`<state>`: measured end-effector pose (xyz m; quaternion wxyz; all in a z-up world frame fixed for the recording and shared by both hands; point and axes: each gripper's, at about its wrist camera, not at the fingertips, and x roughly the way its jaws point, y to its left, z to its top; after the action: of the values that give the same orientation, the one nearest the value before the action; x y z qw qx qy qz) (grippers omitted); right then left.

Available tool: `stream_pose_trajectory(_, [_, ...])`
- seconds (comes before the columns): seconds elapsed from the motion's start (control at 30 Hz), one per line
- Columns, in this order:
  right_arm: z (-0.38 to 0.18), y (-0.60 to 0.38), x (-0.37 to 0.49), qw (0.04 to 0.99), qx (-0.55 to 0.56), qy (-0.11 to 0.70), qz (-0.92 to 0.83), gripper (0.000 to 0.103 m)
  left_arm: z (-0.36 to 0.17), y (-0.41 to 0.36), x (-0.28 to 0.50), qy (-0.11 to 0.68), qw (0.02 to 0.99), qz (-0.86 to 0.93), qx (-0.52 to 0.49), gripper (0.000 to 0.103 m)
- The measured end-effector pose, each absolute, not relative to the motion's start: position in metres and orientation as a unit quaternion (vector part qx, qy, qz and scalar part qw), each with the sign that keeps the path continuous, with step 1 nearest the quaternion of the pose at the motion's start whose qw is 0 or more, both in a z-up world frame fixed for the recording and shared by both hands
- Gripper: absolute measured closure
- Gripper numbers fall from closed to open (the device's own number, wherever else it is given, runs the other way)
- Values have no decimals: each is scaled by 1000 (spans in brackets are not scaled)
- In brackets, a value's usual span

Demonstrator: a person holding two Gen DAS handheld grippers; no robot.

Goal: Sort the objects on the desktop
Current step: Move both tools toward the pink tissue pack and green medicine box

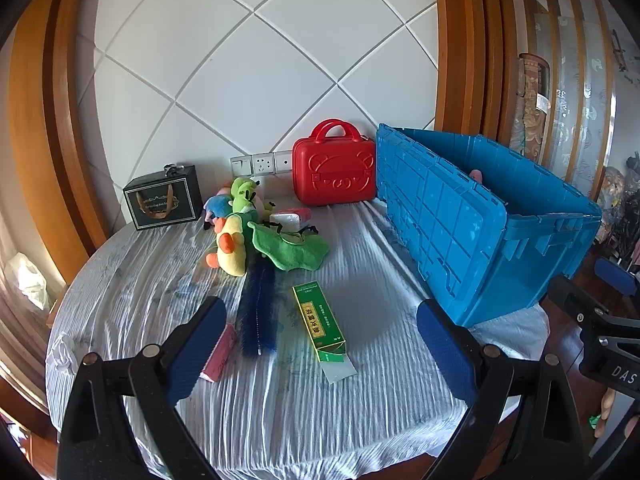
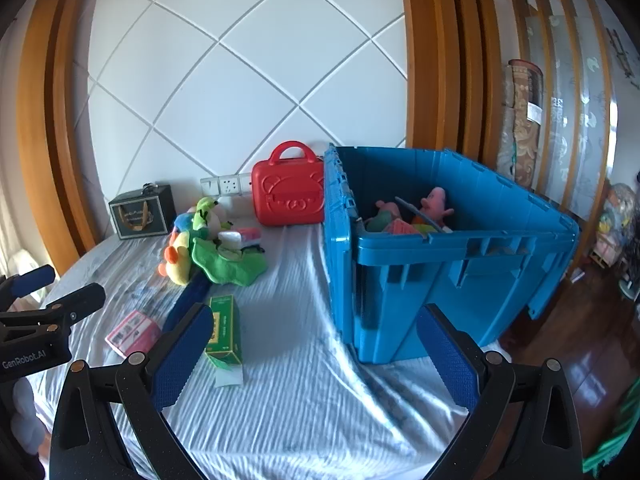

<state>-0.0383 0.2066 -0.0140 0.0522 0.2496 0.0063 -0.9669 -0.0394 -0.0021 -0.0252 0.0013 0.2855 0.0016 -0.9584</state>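
Green carton (image 1: 319,322) between wide-spread tool (image 1: 322,338) pads.

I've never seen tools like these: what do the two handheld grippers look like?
Each gripper, left and right, has two matte black fingers with silver rivets and textured blue pads. White lettering marks the bodies: "GenRobot.AI" on the left, "DAS" on the right.

We can't read the tall green cardboard box (image 1: 318,322) print. Pink flat packet (image 1: 219,354) half hidden behind left fingers (image 1: 198,350). Blue plastic crate (image 2: 452,280) wall hides most pink plush toys (image 2: 434,206).
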Motion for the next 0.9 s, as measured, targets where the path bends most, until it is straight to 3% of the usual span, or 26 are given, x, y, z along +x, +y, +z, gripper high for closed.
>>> stream_pose_trajectory(0.9, [-39, 154, -72, 69, 295, 25, -953, 0, -57, -61, -70, 23, 15, -942, 334, 6])
